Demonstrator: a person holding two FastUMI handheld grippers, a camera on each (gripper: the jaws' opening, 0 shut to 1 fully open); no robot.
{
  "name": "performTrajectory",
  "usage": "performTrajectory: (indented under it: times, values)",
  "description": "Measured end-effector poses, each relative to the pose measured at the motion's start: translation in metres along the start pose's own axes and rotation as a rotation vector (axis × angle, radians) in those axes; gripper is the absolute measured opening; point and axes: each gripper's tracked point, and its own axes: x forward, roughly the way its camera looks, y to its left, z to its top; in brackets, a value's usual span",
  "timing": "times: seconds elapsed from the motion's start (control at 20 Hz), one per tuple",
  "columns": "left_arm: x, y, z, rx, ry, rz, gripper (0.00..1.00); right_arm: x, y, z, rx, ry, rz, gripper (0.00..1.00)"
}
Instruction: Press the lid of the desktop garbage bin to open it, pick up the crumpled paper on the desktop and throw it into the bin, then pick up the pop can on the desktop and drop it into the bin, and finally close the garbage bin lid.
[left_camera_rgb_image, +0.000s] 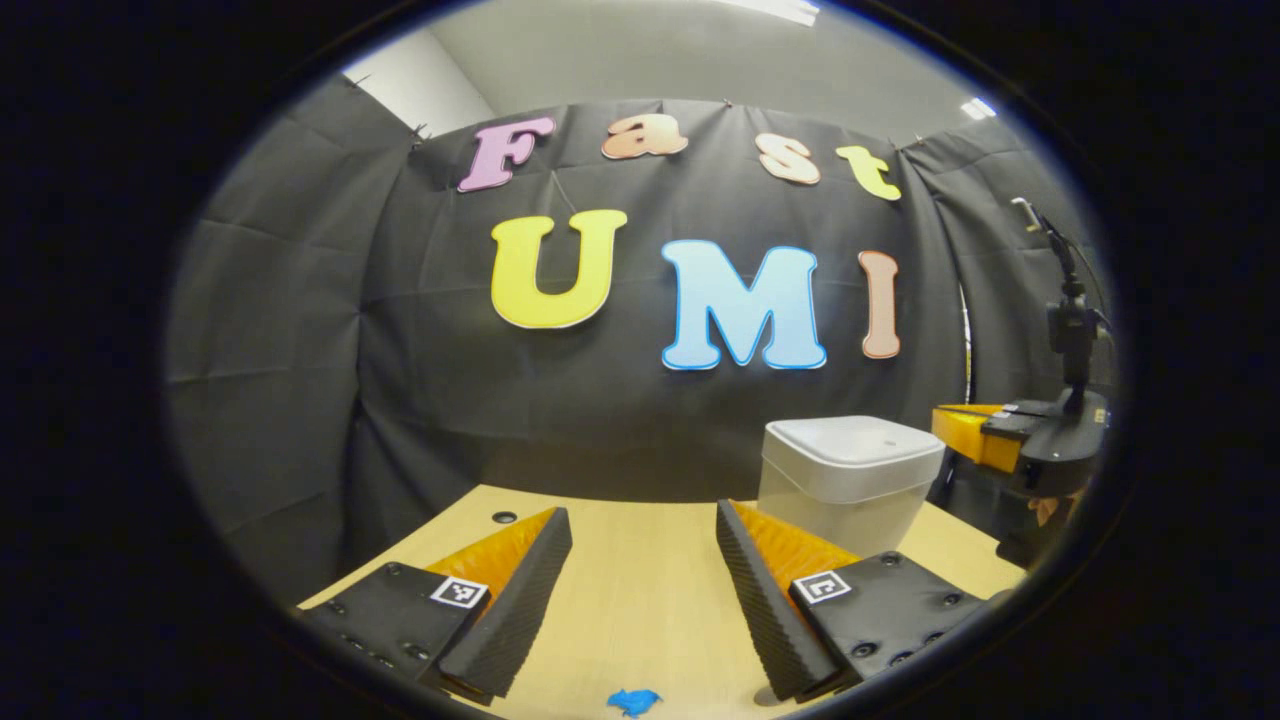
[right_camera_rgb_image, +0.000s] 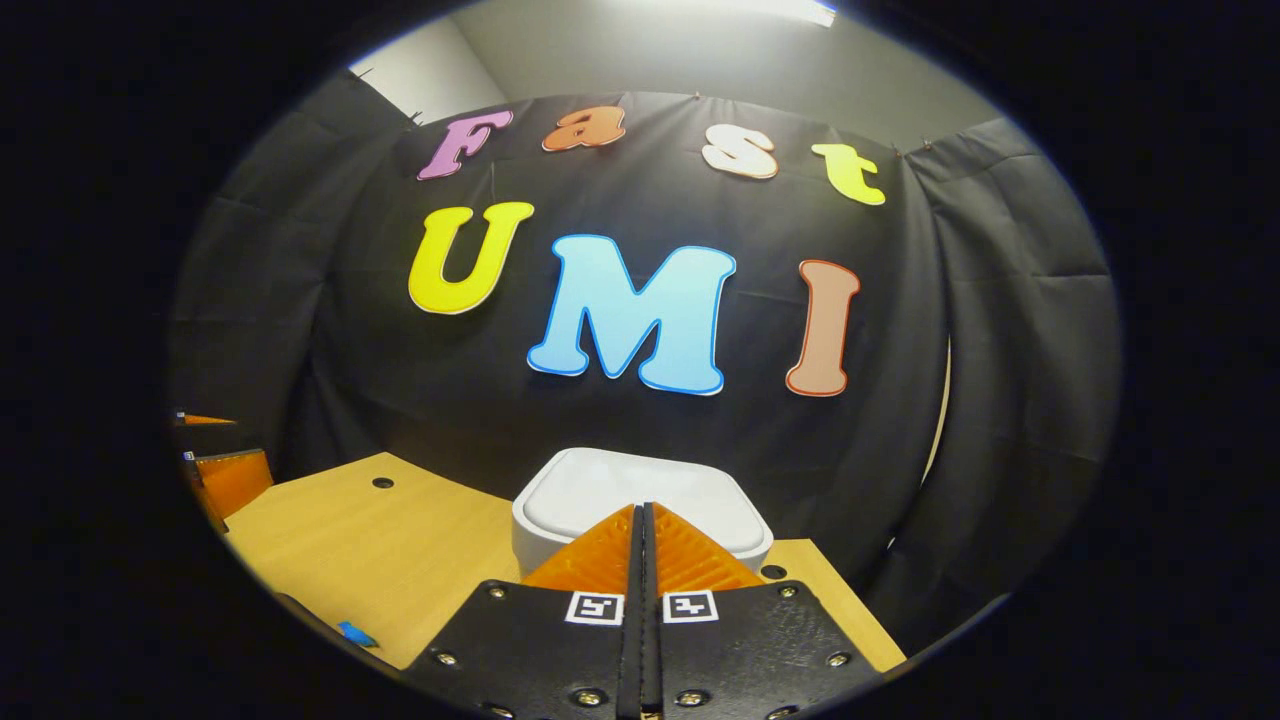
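Hovering low over a light wooden desktop (left_camera_rgb_image: 640, 590), the left gripper (left_camera_rgb_image: 645, 535) with fingers spread wide, nothing held between them, bare tabletop showing through the gap. Standing ahead and to the right of those fingers, the white desktop garbage bin (left_camera_rgb_image: 845, 485), lid (left_camera_rgb_image: 850, 445) down flat and closed. Just past the bin at the right edge of the left gripper view, the right gripper (left_camera_rgb_image: 965, 428), raised to about the level of the lid, its body carrying a small camera on a stalk; part of a hand (left_camera_rgb_image: 1050, 510) glimpsed beneath it. Lying on the desktop at the bottom edge, between the left fingers and nearer the camera, a small blue scrap (left_camera_rgb_image: 634, 701), too small to identify further. Set into the far left corner of the tabletop, a dark round hole (left_camera_rgb_image: 504, 517).

Seen from the right gripper view: the right gripper (right_camera_rgb_image: 645, 510) with fingers pressed together, no gap and nothing between them, tips poised directly over the near edge of the bin's lid (right_camera_rgb_image: 640, 490); contact with the lid cannot be told. Bin (right_camera_rgb_image: 530, 545) seated near the far right of the desktop (right_camera_rgb_image: 380, 545), close to the black cloth backdrop (right_camera_rgb_image: 1000, 400). Peeking in at the far left edge, the left gripper (right_camera_rgb_image: 225, 475), well apart from the bin. Blue scrap (right_camera_rgb_image: 355, 633) again visible near the desk's front edge.
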Motion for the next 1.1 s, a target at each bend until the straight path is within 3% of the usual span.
performTrajectory:
  times: [0.4,0.75,1.1]
  values:
    - [-0.007,0.01,-0.003,0.005,0.01,0.029,0.95,0.041,-0.006,-0.026,0.06,0.089,0.006,0.0]
    - [0.002,0.003,-0.006,-0.003,0.023,0.019,0.95,0.045,-0.006,-0.039,0.059,0.124,0.017,0.0]
    - [0.004,-0.002,-0.007,-0.026,0.023,0.008,0.95,0.046,-0.006,-0.038,0.203,0.111,0.065,0.0]
